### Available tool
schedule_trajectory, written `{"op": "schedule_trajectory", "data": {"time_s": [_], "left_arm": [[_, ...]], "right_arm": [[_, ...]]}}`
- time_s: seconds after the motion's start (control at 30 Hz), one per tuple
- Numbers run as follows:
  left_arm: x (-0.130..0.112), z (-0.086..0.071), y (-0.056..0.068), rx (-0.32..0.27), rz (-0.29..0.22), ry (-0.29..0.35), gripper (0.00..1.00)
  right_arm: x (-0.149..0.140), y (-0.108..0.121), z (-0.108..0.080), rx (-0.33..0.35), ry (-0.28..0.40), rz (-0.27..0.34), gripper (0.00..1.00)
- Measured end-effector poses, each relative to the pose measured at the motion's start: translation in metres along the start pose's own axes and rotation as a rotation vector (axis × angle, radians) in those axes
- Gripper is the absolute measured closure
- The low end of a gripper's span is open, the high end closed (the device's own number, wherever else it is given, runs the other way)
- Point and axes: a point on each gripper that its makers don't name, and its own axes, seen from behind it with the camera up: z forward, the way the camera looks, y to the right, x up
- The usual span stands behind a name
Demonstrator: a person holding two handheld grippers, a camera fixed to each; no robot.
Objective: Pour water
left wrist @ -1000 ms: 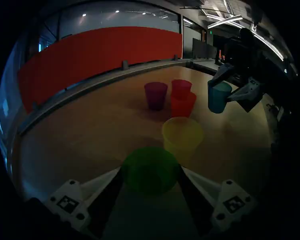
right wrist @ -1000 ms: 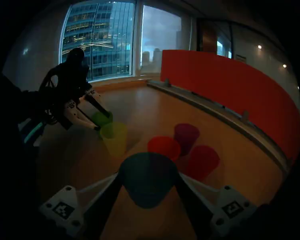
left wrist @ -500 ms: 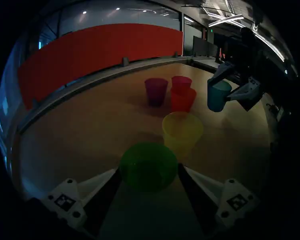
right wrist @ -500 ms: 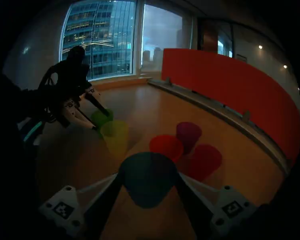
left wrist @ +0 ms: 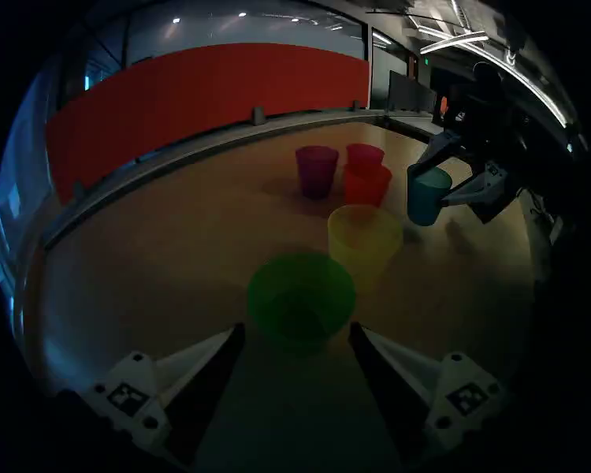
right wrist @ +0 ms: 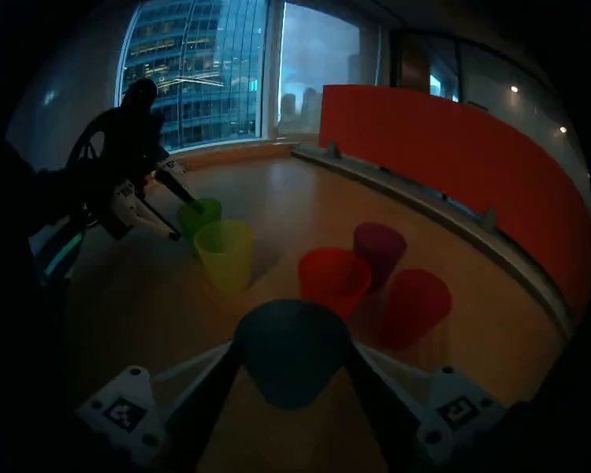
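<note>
Nothing legible here — no text, label or number.

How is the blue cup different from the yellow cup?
The blue cup is a dark blue-green colour, and the yellow cup is bright yellow. The blue cup is squeezed between the fingers of the right gripper and seems lifted a little, while the yellow cup stands by itself on the table. Both are the same kind of cup, open end up.

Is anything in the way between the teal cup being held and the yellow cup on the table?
Nothing visible. The right gripper holds the teal cup, and bare table lies between it and the yellow cup. The red cup stands off to one side.
</note>
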Motion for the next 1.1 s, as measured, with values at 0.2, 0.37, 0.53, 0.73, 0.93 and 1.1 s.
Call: {"op": "schedule_trajectory", "data": {"time_s": [0.2, 0.37, 0.53, 0.73, 0.93, 1.1], "left_arm": [[-0.004, -0.008, 0.001, 0.006, -0.011, 0.010, 0.01], [-0.005, -0.013, 0.003, 0.006, -0.019, 0.017, 0.01], [-0.006, -0.016, 0.005, 0.004, -0.020, 0.019, 0.02], [-0.009, -0.018, 0.007, 0.006, -0.018, 0.016, 0.02], [-0.010, -0.018, 0.007, 0.009, -0.017, 0.014, 0.02], [-0.009, -0.017, 0.006, 0.016, -0.020, 0.014, 0.02]], "right_arm": [[-0.006, 0.001, 0.007, -0.003, -0.009, -0.010, 0.08], [-0.008, 0.000, 0.011, -0.003, -0.011, -0.012, 0.08], [-0.009, 0.000, 0.012, -0.005, -0.006, -0.009, 0.08], [-0.015, -0.001, 0.007, -0.010, -0.017, -0.014, 0.07], [-0.018, 0.001, 0.002, -0.022, -0.020, -0.017, 0.07], [-0.014, 0.003, 0.003, -0.039, -0.007, -0.010, 0.00]]}}
